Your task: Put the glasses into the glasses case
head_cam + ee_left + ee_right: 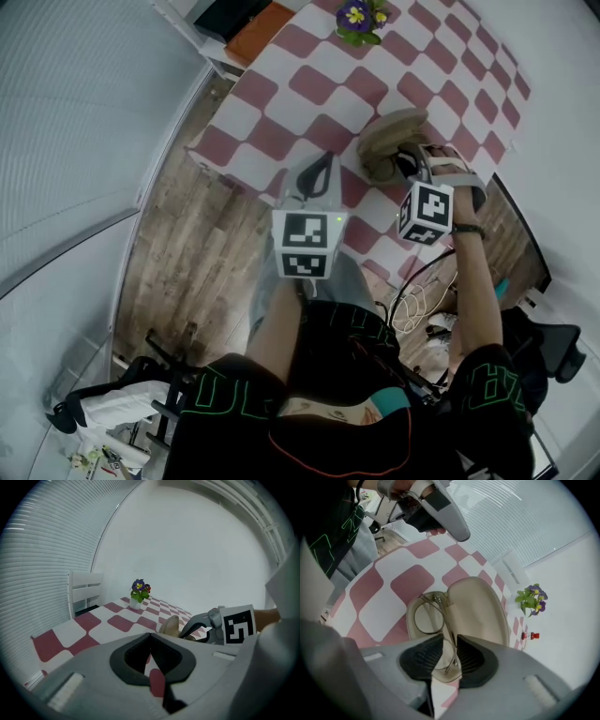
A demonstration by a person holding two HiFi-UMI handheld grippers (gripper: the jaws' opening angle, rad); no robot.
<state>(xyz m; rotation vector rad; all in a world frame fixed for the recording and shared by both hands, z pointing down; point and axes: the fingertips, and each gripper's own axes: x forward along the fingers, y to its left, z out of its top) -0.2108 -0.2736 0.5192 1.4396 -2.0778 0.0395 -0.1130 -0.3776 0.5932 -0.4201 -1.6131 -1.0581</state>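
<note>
An open beige glasses case (pixel 480 611) lies on the red-and-white checked table (pixel 319 84). Thin-rimmed glasses (pixel 429 618) rest partly in its lower half, with one lens over the tray and the other reaching back between my right jaws. My right gripper (pixel 450 641) is shut on the glasses at that near end. In the head view the right gripper (pixel 408 167) sits at the case (pixel 384 131). My left gripper (pixel 323 159) hovers to the left over the table's near edge, shut and holding nothing. In the left gripper view its tips (pixel 150 637) meet, with the case (pixel 169 625) beyond.
A small pot of purple flowers (pixel 361 19) stands at the table's far side, with a tiny red object (pixel 529 635) near it. A white slatted bench (pixel 86 590) stands beside the table. Cables (pixel 422 305) lie on the wooden floor by my legs.
</note>
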